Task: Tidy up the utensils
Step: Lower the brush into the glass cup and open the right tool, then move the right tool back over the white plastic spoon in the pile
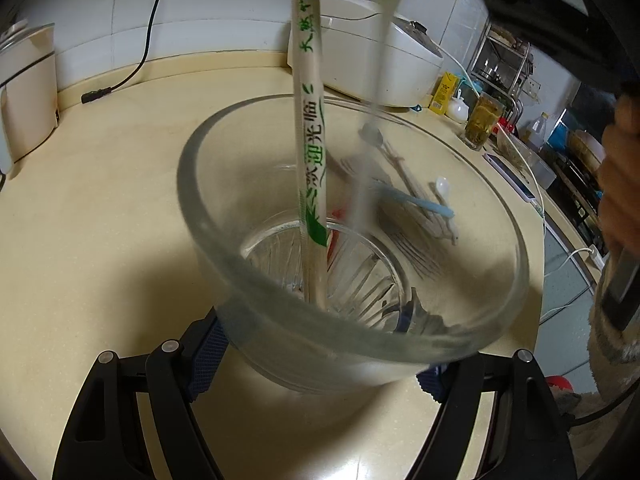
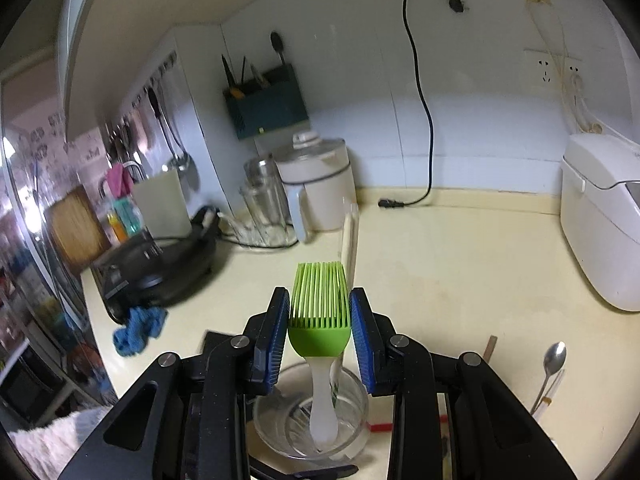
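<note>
Nearest of all, seen from the left wrist, the left gripper [image 1: 320, 364] has its two blue pads pressed against the lower outside wall of the glass jar [image 1: 224, 184], one on each side, so it is clamped on the jar and holds it on the cream countertop [image 1: 100, 184]. Inside the jar a paper-wrapped pair of chopsticks [image 1: 310, 120] stands almost upright, its foot on the ribbed bottom. Beside it the pale handle of the silicone brush [image 1: 376, 80] reaches down into the jar, blurred.

From the right wrist, the right gripper [image 2: 320, 320] grips the brush [image 2: 320, 336] by its green head, pads tight on either side of the base, bristles pointing up and away, the white handle hanging down into the jar [image 2: 356, 400] directly below.

Through and beyond the jar's far wall, a heap of utensils [image 1: 404, 184] lies on the counter: forks, small spoons, a blue straw-like stick. Just right of the jar a metal spoon [image 2: 554, 360] rests on the counter.

Farther behind the jar sits a white rice cooker [image 1: 376, 56]; well to its left stand a white kettle [image 2: 316, 184] and a black power cord [image 2: 424, 120] hanging down the tiled wall to the counter
</note>
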`<state>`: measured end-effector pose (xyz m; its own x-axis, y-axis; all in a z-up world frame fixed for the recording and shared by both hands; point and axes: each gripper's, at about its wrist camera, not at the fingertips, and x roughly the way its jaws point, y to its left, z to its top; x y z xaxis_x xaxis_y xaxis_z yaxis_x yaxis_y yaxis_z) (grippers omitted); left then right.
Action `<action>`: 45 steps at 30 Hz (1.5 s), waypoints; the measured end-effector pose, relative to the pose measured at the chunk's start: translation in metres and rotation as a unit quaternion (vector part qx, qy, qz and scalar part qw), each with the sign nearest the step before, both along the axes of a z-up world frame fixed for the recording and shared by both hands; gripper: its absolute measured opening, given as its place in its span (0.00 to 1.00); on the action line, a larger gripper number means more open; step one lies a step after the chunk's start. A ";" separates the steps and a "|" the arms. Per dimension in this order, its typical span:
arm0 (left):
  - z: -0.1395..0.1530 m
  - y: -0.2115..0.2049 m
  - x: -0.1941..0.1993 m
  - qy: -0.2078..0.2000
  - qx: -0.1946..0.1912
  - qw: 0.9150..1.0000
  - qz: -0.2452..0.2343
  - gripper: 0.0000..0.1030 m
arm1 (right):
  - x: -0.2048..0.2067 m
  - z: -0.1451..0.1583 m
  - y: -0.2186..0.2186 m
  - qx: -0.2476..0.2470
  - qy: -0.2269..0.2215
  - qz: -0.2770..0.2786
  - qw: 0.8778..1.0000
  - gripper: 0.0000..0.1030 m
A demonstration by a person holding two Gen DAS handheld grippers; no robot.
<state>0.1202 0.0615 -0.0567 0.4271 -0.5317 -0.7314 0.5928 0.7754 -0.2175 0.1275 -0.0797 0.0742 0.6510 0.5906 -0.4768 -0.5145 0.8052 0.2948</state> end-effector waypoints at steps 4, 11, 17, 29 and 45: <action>0.000 0.000 0.001 0.002 -0.002 1.000 0.002 0.79 | 0.003 -0.009 0.004 -0.005 0.013 0.006 1.000 0.30; -0.001 0.000 0.004 0.005 -0.001 1.000 0.002 0.79 | 0.005 -0.008 0.002 -0.005 0.018 0.001 1.000 0.30; -0.002 0.000 0.005 0.006 0.001 1.000 0.003 0.79 | -0.001 -0.001 -0.025 0.017 0.003 -0.028 0.999 0.31; -0.001 0.002 0.005 0.005 0.001 1.000 0.007 0.79 | -0.007 -0.051 -0.129 -0.100 -0.003 -0.233 0.967 0.31; -0.006 -0.002 0.000 0.011 0.022 1.000 0.008 0.79 | 0.004 -0.103 -0.208 -0.099 0.045 -0.328 0.938 0.31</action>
